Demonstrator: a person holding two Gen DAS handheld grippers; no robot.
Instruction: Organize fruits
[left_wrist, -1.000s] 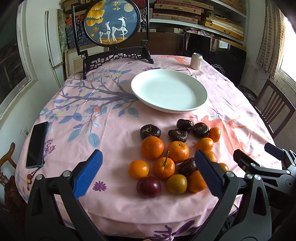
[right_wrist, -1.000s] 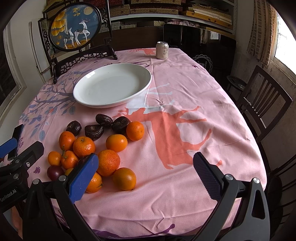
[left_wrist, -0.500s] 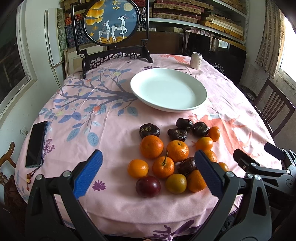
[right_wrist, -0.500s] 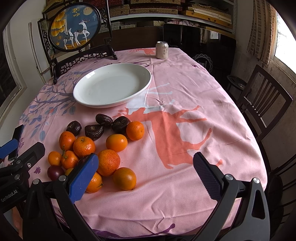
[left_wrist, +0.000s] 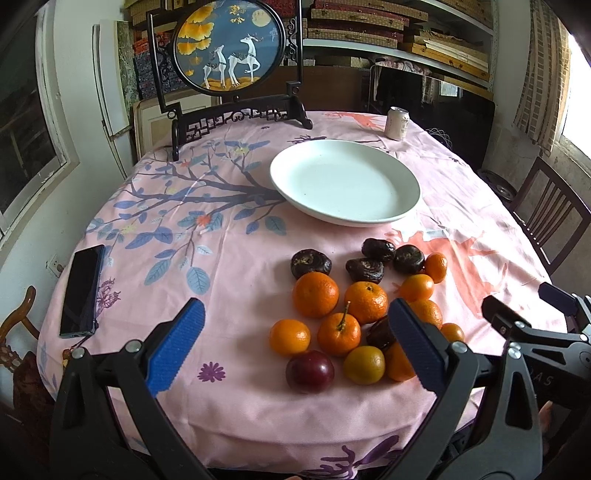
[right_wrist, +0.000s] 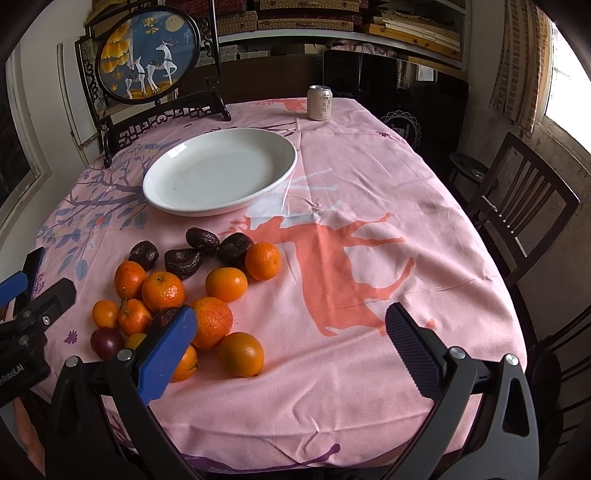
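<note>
Left wrist view showed the left tongs spread wide, their blue pads holding nothing and touching nothing, hovering over the near edge of the table. The white plate sat bare on the pink cloth, and the fruits lay in a loose cluster just on the near side of it: four dark wrinkled fruits closest to the plate, then oranges touching one another, with a red plum farthest from the plate. A dark phone lay well to the left of the plate, and a drink can stood beyond the plate to its right.

Right wrist view showed the right tongs equally wide apart and empty, poised above the cloth on the near side of the plate. One blue pad overlapped the cluster in the picture, in front of an orange, though contact could not be judged. The can stood behind the plate.
</note>
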